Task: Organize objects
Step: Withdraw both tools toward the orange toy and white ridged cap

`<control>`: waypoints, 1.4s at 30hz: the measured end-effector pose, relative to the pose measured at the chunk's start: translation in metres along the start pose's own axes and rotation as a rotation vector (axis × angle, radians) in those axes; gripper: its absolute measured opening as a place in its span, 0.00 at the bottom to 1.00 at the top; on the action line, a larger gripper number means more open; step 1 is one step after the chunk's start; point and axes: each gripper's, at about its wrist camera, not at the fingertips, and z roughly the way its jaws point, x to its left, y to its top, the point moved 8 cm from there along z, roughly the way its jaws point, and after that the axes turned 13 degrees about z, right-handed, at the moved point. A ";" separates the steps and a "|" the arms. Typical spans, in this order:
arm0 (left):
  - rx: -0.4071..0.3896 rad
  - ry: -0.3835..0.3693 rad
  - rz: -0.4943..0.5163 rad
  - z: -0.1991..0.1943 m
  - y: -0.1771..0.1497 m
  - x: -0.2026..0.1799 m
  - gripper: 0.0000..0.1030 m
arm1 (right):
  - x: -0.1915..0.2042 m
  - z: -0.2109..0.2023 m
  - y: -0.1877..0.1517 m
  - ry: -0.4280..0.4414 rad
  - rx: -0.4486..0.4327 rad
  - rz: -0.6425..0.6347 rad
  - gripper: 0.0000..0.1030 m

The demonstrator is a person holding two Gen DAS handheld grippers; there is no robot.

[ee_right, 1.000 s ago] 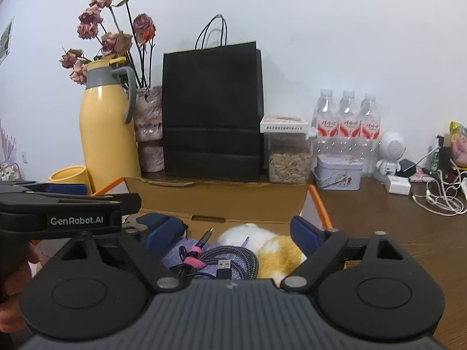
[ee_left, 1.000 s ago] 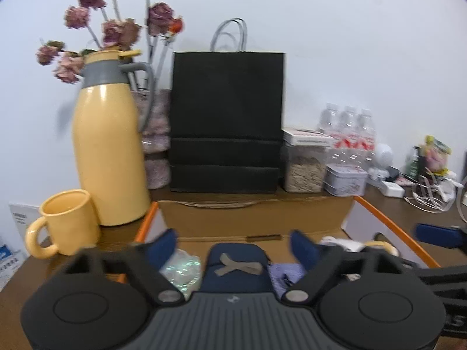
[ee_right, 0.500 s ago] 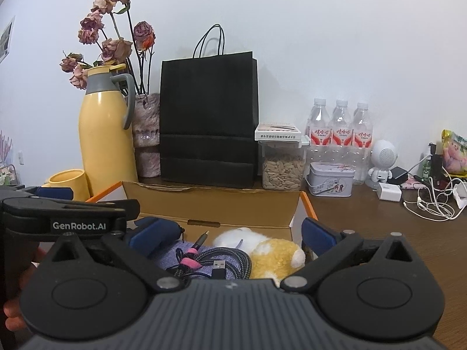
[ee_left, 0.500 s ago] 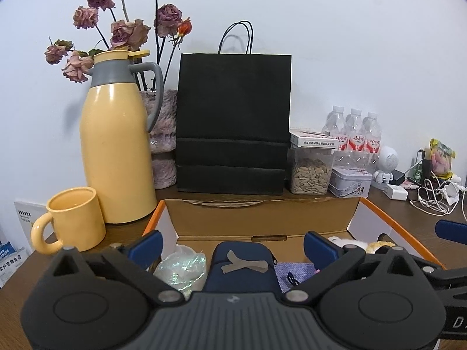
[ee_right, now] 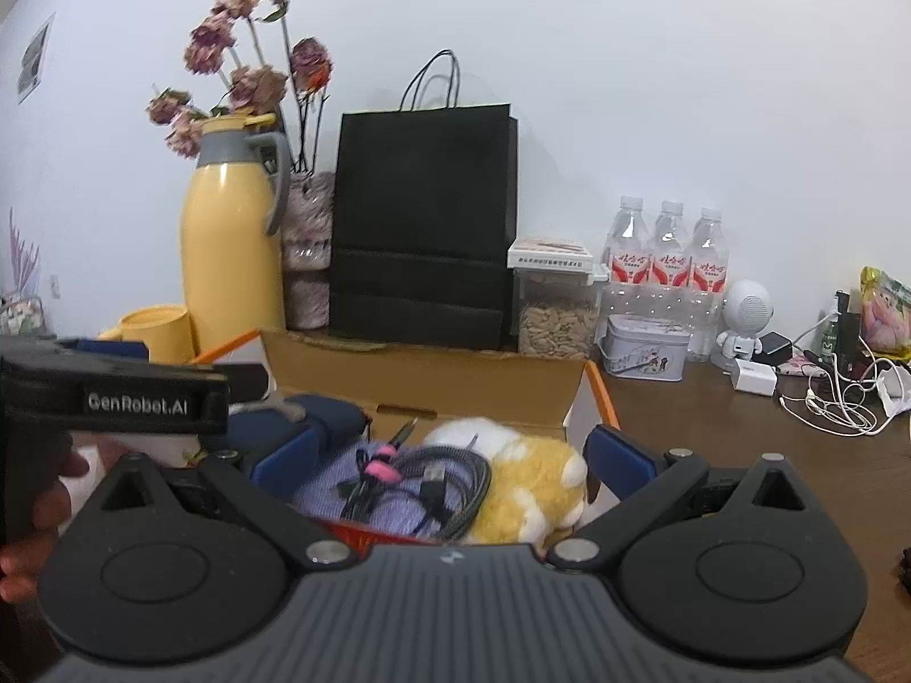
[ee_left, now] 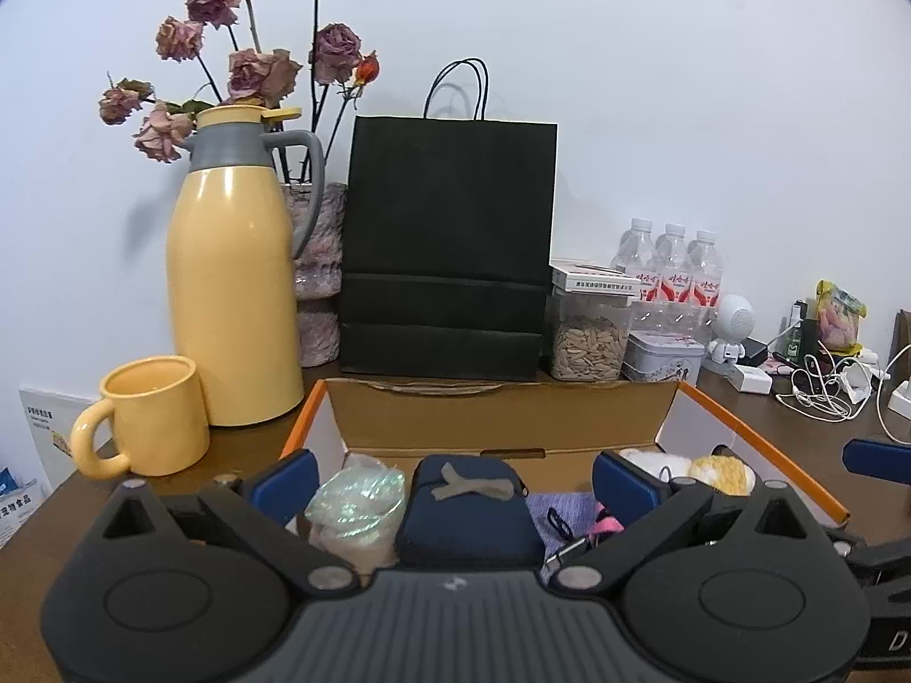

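Observation:
An open cardboard box (ee_left: 501, 415) with orange edges stands on the brown table in front of both grippers. Inside lie an iridescent wrapped bundle (ee_left: 356, 503), a navy pouch (ee_left: 467, 518), a purple cloth (ee_right: 330, 489), a coil of cables (ee_right: 415, 484) and a yellow-and-white plush toy (ee_right: 529, 472). My left gripper (ee_left: 455, 481) hangs open over the box's left half, above the pouch, holding nothing. Over the right half my right gripper (ee_right: 450, 449) is open above the cables and plush. In the right wrist view a hand (ee_right: 51, 501) holds the left gripper's body.
Left of the box stand a yellow mug (ee_left: 151, 415) and a yellow thermos (ee_left: 233, 296). Behind it are a vase of dried roses (ee_left: 319, 262), a black paper bag (ee_left: 450, 245), a seed jar (ee_left: 589, 336), a tin (ee_left: 663, 356) and water bottles (ee_left: 674, 273). Chargers and white cables (ee_left: 820, 393) lie at the right.
The left gripper's jaws have spread a little wider. Both grippers have drawn slightly back from the box, so more of its inside shows.

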 end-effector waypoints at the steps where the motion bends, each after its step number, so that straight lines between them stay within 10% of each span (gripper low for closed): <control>1: 0.000 0.002 0.001 -0.002 -0.002 0.000 1.00 | 0.001 -0.001 -0.003 -0.001 0.005 -0.007 1.00; 22: 0.050 -0.019 0.010 -0.088 -0.056 0.001 1.00 | -0.010 -0.065 -0.055 0.012 0.065 -0.011 1.00; 42: 0.289 -0.056 0.052 -0.145 -0.133 -0.019 1.00 | -0.006 -0.135 -0.109 0.018 0.187 0.008 1.00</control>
